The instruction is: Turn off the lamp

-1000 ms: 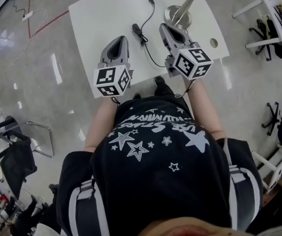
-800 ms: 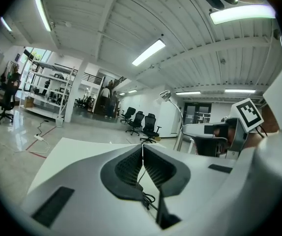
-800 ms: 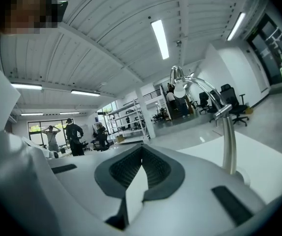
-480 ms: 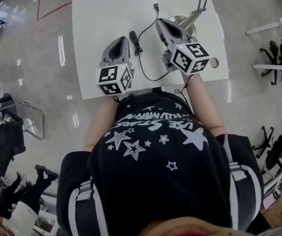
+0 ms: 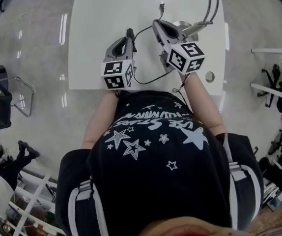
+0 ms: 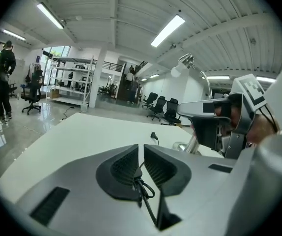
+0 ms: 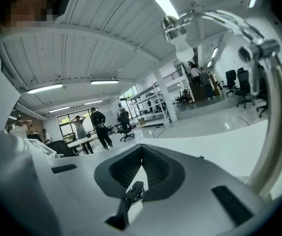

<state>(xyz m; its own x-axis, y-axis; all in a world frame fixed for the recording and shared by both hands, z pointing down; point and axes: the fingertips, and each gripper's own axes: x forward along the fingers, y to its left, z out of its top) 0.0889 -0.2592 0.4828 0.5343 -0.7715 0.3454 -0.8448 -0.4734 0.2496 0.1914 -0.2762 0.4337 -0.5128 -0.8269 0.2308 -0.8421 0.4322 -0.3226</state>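
While both tongs hang clenched and empty over the white table point(image 5: 94, 28), the left gripper point(image 5: 129, 35) points at the black cord point(image 5: 146, 29) mid-table, and the right gripper point(image 5: 157, 23) sits just beside the lamp point(image 5: 185, 26) toward the table's right edge.

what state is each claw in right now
left claw: closed, nothing seen gripped between its pads
right claw: closed, empty

Lamp point(image 5: 185, 24) head off top edge; base partly behind right tongs point(image 5: 158, 24).
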